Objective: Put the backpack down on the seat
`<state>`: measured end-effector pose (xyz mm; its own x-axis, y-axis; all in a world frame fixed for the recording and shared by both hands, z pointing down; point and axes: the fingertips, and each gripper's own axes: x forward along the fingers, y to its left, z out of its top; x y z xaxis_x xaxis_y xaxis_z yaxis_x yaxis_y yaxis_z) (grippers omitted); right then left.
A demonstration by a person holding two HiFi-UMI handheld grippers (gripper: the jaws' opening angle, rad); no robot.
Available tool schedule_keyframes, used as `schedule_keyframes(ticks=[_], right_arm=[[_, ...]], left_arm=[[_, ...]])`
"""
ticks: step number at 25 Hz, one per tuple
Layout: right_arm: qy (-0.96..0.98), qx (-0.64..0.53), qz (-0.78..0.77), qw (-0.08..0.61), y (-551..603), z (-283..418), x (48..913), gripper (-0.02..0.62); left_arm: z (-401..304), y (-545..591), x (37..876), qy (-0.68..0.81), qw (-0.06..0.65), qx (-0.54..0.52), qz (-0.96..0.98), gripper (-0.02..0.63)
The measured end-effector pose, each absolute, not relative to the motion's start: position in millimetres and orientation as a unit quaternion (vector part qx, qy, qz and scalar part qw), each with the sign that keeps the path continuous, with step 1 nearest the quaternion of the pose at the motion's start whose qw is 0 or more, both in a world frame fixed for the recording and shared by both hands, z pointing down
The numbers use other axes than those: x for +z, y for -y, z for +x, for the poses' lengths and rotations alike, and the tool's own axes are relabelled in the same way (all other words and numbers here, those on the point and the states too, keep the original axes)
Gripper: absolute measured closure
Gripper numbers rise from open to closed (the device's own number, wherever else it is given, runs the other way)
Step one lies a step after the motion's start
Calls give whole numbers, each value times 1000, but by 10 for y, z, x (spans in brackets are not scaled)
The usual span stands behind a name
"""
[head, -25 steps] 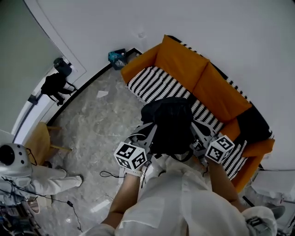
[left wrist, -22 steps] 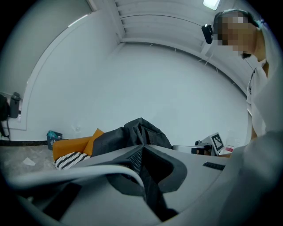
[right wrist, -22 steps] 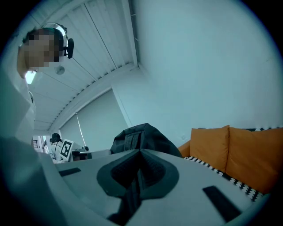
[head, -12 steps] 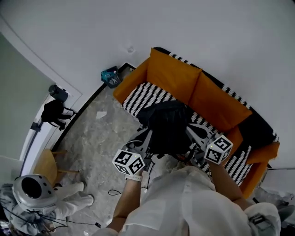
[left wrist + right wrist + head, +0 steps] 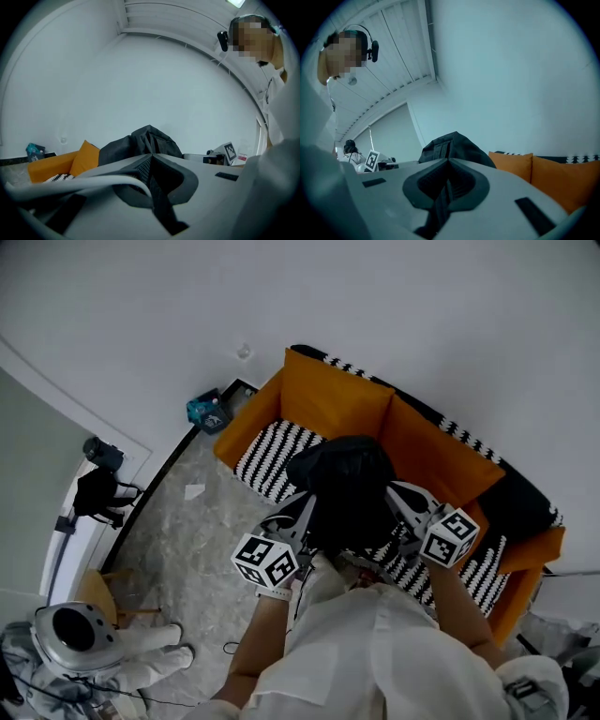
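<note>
Centrally, an orange sofa [image 5: 441, 456] is set against the white wall [image 5: 422, 315], with its black-and-white striped seat [image 5: 267, 451] facing the grey marbled floor [image 5: 178, 521]. The black backpack [image 5: 347, 488] is held over the front edge of the seat, about midway along it and in front of the orange back cushions. Whether its underside touches the stripes cannot be told. It is flanked by the left gripper [image 5: 298, 517] on one side and the right gripper [image 5: 405, 505] on the other, both angled up toward it. In the left gripper view the fingers [image 5: 117, 169] are seen pressed fully together, with a thin dark band of the backpack's material pinched between them. The right gripper view shows its fingers [image 5: 417, 185] closed in the same way on another dark band. A small teal object [image 5: 204, 412] is seen on the floor by the sofa's left end, at the wall.
</note>
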<state>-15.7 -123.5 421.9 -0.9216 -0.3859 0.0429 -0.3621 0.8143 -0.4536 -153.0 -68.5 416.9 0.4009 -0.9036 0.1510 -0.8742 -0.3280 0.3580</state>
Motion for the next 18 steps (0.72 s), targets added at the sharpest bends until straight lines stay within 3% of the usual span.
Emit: schedule_keyframes(ticks=[18], right_arm=[[-896, -272, -350, 12, 2038, -294, 4570, 575]], left_arm=[[-1763, 1898, 4495, 394, 248, 2, 885, 580]])
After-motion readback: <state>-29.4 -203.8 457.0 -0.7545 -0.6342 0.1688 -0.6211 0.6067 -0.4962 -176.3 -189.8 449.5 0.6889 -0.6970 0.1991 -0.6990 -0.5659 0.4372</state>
